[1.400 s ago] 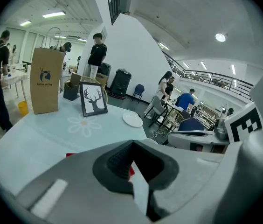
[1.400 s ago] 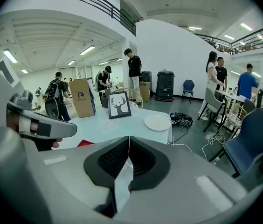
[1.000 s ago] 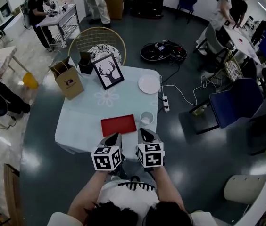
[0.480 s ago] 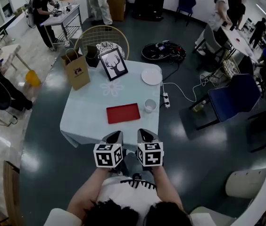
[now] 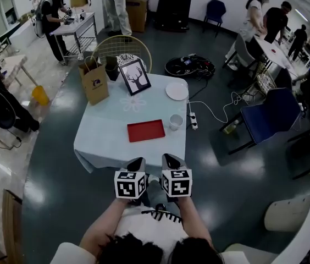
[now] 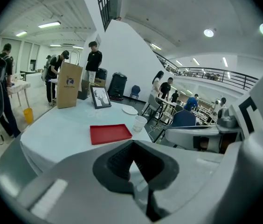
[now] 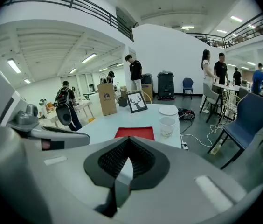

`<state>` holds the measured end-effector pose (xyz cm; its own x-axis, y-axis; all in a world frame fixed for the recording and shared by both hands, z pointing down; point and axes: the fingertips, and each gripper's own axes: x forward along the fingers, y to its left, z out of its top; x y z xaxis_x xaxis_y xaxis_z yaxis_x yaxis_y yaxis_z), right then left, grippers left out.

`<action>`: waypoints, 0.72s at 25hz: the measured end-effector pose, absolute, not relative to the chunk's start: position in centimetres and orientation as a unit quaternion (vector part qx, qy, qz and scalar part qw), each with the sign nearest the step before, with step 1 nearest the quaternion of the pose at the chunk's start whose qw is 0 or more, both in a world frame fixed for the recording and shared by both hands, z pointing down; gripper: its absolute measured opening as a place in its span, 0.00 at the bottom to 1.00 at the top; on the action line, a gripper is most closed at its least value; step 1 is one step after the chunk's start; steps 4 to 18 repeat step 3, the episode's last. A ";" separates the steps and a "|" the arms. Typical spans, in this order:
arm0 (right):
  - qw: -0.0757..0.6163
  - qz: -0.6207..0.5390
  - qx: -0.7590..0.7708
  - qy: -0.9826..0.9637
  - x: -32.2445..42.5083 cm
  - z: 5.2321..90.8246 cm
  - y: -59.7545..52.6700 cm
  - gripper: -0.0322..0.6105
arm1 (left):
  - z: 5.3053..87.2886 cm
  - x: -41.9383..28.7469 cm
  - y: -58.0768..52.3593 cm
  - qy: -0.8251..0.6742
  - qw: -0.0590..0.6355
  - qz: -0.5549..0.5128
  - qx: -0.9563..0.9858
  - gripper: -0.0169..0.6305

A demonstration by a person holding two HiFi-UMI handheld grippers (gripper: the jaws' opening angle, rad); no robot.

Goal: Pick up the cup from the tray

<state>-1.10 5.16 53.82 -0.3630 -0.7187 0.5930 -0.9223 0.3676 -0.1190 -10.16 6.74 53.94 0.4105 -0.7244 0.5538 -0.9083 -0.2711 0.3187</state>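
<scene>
White paper cup [image 5: 175, 121] stands upright on the table [image 5: 103, 142], just right of the red tray [image 5: 145, 130] and near the table's right edge. Left gripper [image 5: 137, 162] and right gripper [image 5: 170, 159], both clenched on nothing, hover side by side short of the near edge, well apart from the cup.

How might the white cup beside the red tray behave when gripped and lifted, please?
The white tapered cup looks thin-walled, perhaps paper, so it is probably light and may dent under a hard squeeze. Standing upright on a narrower base, it could tip if pushed sideways. Its contents are not visible, so its weight is uncertain.
</scene>
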 end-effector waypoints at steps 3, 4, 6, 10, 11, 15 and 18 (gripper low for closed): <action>0.224 0.224 0.518 -0.795 -1.2 53.9 6.3 0.09 | 54.0 -10.2 7.7 -0.515 0.304 0.151 0.787 0.03; 0.224 0.224 0.518 -0.795 -1.2 53.9 6.3 0.09 | 54.0 -10.2 7.7 -0.515 0.304 0.151 0.787 0.03; 0.224 0.224 0.518 -0.795 -1.2 53.9 6.3 0.09 | 54.0 -10.2 7.7 -0.515 0.304 0.151 0.787 0.03; 0.224 0.224 0.518 -0.795 -1.2 53.9 6.3 0.09 | 54.0 -10.2 7.7 -0.515 0.304 0.151 0.787 0.03; 0.224 0.224 0.518 -0.795 -1.2 53.9 6.3 0.09 | 54.0 -10.2 7.7 -0.515 0.304 0.151 0.787 0.03; 0.224 0.224 0.518 -0.795 -1.2 53.9 6.3 0.09 | 54.0 -10.2 7.7 -0.515 0.304 0.151 0.787 0.03; 0.224 0.224 0.518 -0.795 -1.2 53.9 6.3 0.09 | 54.0 -10.2 7.7 -0.515 0.304 0.151 0.787 0.03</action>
